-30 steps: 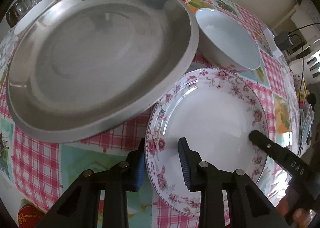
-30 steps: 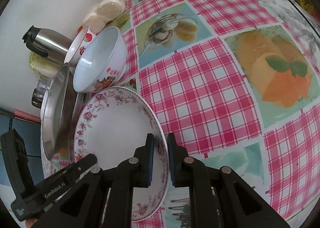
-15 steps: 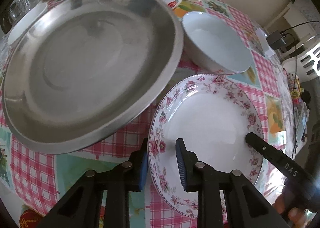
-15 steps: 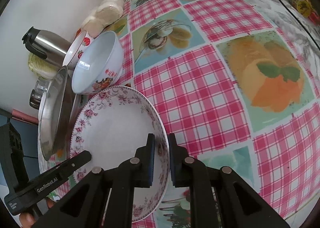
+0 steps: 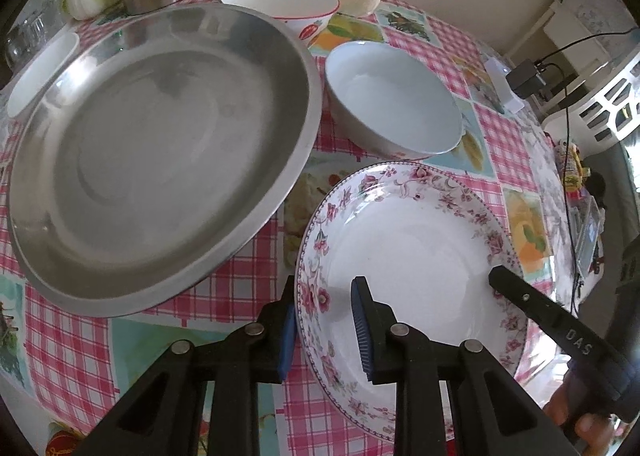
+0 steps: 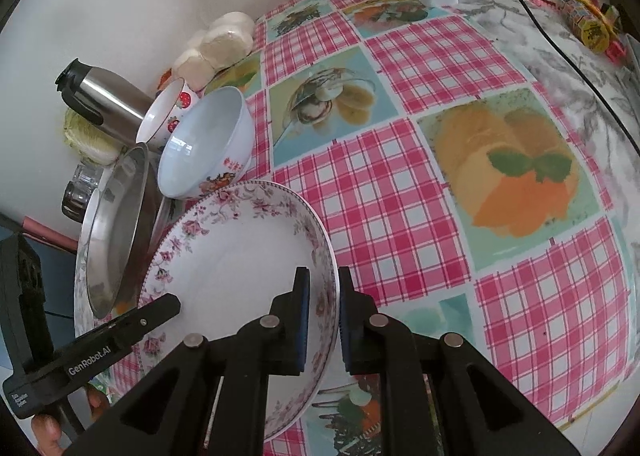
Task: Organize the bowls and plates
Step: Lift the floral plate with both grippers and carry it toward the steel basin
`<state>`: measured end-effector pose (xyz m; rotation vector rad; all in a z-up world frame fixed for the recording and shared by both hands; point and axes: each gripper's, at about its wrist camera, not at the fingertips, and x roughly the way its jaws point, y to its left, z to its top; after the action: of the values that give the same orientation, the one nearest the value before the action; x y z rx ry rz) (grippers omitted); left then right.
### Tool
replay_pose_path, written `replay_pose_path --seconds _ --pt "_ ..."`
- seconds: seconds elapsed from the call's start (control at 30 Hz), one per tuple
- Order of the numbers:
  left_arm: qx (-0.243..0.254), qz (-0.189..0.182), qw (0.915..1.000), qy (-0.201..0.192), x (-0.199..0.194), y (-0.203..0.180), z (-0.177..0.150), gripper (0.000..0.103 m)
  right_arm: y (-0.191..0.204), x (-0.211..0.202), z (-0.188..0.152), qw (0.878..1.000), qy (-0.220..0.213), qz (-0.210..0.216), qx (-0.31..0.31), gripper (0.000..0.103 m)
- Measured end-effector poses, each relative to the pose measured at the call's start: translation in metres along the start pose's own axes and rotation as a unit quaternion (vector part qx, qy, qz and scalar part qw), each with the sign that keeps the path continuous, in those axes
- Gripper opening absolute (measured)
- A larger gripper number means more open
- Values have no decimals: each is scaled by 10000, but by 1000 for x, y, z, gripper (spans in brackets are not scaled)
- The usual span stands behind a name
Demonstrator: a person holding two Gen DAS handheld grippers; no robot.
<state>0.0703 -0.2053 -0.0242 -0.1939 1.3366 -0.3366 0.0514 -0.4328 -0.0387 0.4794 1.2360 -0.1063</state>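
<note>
Since a second ago my left gripper [image 5: 323,312] has spread apart around the floral plate [image 5: 416,252] rim, while my right gripper [image 6: 323,306] stays clamped on the opposite rim. The plate seems tilted just beside the steel pan [image 5: 160,152] on the worktop [image 6: 400,196], so the right side now carries it.

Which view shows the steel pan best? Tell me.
The left wrist view: the steel pan faces the camera, its whole basin and rim visible. The right wrist view shows it nearly edge-on at the far left, only a narrow sliver.
</note>
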Motion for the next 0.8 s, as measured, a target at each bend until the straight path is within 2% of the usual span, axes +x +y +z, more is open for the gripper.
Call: replay_pose_path --seconds 0.43,0.8 --pt "113 -402 9991 -74 -26 1 -7 28 9 -28 -5 9990 -313 -253 -189 14" --pt "226 -578 9968 -507 -58 -2 0 28 25 -52 -1 9967 -711 -213 -317 14"
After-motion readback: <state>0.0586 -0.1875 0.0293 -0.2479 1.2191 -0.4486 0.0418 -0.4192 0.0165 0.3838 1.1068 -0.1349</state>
